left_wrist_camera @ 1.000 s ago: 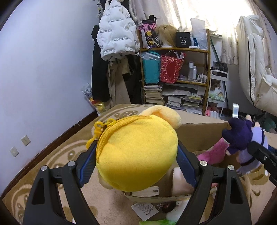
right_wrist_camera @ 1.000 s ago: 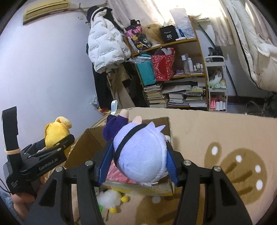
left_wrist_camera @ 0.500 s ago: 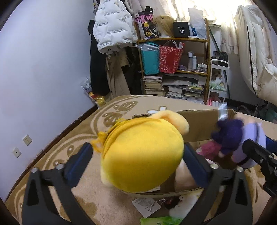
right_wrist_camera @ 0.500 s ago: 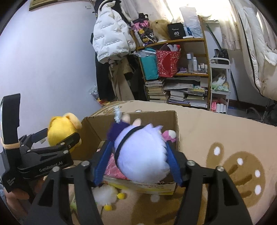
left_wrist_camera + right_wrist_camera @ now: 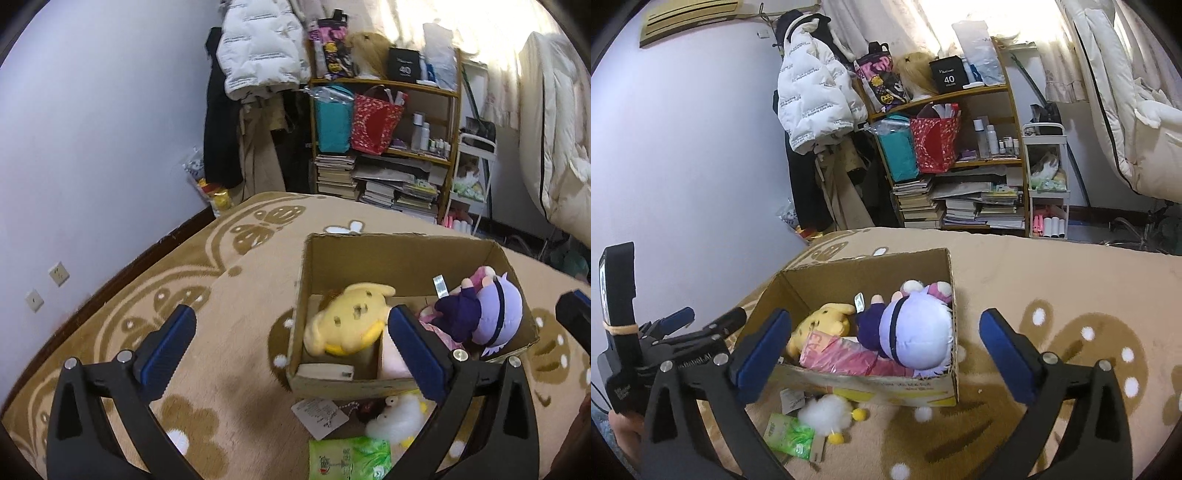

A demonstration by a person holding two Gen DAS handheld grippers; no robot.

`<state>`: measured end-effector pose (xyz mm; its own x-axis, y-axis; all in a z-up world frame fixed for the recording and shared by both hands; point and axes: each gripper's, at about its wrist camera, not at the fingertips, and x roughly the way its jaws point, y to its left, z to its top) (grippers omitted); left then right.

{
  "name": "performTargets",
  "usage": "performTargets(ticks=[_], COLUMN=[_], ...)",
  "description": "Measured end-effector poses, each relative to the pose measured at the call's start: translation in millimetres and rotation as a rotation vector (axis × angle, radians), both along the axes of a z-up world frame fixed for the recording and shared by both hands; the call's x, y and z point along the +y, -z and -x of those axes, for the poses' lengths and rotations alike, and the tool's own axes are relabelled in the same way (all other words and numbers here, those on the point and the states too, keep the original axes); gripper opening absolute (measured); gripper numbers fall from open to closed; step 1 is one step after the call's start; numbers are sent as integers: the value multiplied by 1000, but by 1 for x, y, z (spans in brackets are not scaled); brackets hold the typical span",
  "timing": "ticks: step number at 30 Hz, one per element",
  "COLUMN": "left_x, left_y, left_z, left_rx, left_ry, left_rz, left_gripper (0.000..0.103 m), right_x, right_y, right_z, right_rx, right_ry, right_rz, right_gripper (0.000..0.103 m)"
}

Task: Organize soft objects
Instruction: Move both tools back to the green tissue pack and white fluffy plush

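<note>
— Plushies are sitting in the cardboard box [image 5: 951, 295], frame centre: yellow plush [image 5: 347, 325], purple-haired doll [image 5: 916, 334].
— Both grippers [image 5: 291, 339] [image 5: 884, 341] are gaping wide, empty; white fluffy toy [image 5: 827, 413] is waiting outside, lower left.

We noted a beige patterned carpet [image 5: 229, 258] underfoot. Against the far wall stood a wooden shelf [image 5: 960, 96] holding a teal bag [image 5: 899, 153], a red bag [image 5: 936, 142] and stacked books [image 5: 960, 208]. A white puffer jacket [image 5: 812, 99] hung left of it; a white rolling cart [image 5: 1047, 184] stood right.
</note>
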<state>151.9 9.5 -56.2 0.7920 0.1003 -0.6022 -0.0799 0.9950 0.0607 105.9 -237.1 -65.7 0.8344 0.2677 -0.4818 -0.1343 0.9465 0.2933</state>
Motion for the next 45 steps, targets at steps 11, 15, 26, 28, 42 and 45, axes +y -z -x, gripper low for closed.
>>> performTargets(ticks=[11,15,26,28,42,45], left_x=[19,26,22,19,8,2], left_y=[-10,-3,24,28,58,65], left_z=[22,26,32,32,19,18], left_rx=[88,153,294,311,445,474], left_ry=[-8,8,-21,-15,-1,19], left_rz=[62,171,182,163,123,100], left_gripper=[103,103,103,103,103,103], right_x=[5,8,8,6,7,9], right_y=[-2,-4,14,23,74,82], right_z=[21,31,26,24,3,-1], right_rx=[47,43,161,198,379,401], right_ry=[-24,-37,-38,-30,-59,-59], right_rz=[-32,-42,-75,-106,-202,-216], right_gripper=[103,103,103,103,103,103])
